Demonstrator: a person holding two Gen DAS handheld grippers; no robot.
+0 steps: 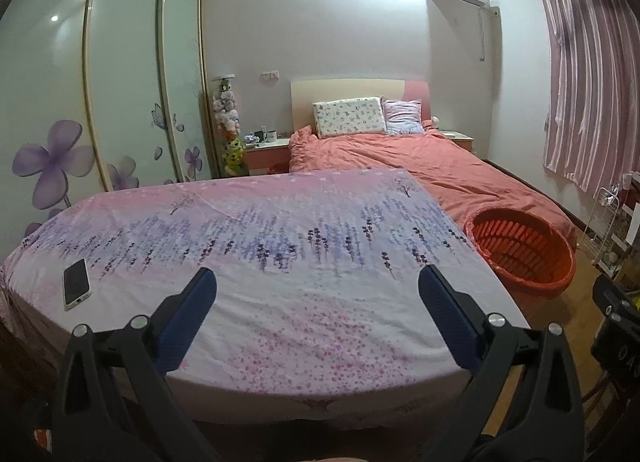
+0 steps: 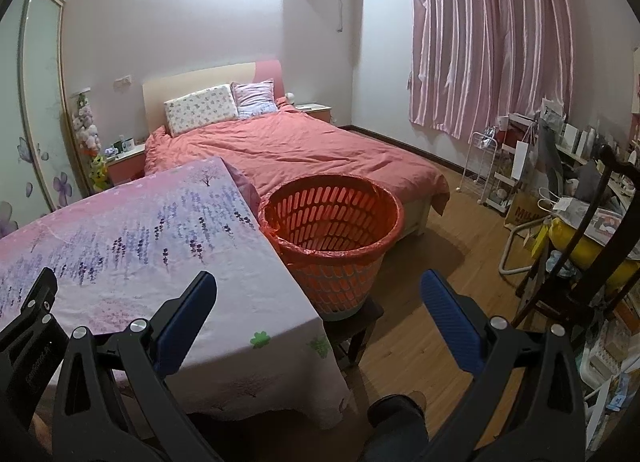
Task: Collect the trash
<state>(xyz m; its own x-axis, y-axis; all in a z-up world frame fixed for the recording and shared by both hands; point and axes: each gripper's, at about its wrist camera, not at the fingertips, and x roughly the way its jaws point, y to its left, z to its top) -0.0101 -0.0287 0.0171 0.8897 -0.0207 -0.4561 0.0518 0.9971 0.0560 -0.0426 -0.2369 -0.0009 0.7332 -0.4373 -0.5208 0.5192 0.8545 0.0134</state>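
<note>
Left wrist view: your left gripper [image 1: 316, 282] is spread wide with nothing between its 2 blue pads [image 1: 188, 314]. It hangs over the near edge of the table [image 1: 280, 262], which is covered by a pink and purple flowered cloth. No trash shows on that cloth; the only item there is a phone [image 1: 77, 284], lying flat to the left of the left pad with its long axis pointing away from you.

The red basket [image 1: 524, 250] stands just beside the table's far right corner, ahead and to the right of this gripper.

In the right wrist view, your right gripper [image 2: 318, 290] is also spread wide and empty. It points past the table's right corner, with the red basket [image 2: 332, 229] directly ahead, raised on a small dark stool [image 2: 352, 326]. Its visible interior looks empty.

Judgement: the right hand is the nearer one to the basket, so drops there favour it. Both hands are held level and forward, not reaching. The clutter [image 2: 568, 197] on the floor at far right is too jumbled to identify any trash in it, so no pick target can be confirmed.
</note>
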